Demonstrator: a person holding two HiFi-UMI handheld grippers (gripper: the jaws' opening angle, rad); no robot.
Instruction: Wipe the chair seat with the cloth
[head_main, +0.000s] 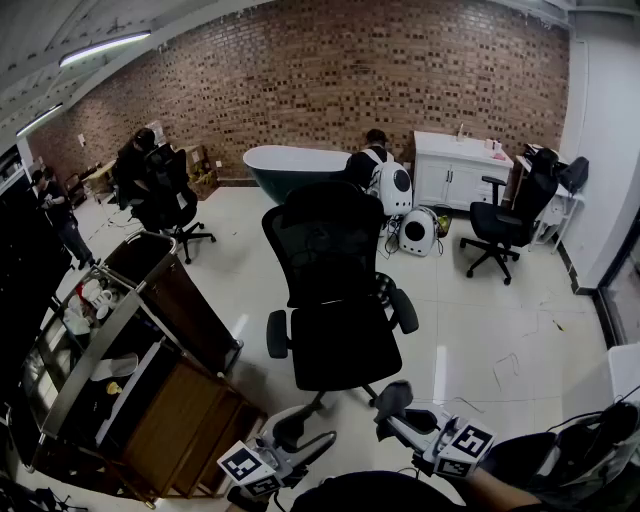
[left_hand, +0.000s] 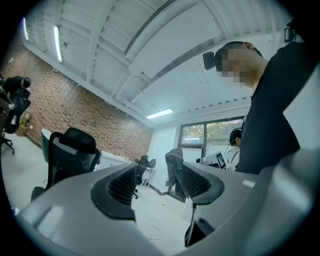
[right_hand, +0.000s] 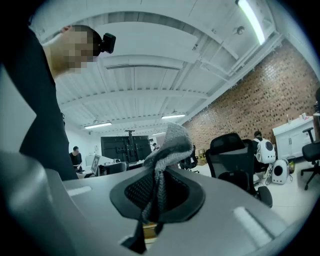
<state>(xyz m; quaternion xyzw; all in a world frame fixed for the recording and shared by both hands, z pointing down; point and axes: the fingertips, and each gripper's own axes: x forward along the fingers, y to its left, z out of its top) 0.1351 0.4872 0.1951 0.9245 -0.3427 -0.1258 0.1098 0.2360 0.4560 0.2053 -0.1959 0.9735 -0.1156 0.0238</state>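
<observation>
Grey knit cloth sits pinched in your right claw, bunched, its tip poking upward. Your left claw gapes, empty.

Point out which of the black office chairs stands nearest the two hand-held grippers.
The centre chair, directly ahead of the left hand-held gripper and right hand-held gripper; the left chair and right chair stand farther back.
</observation>
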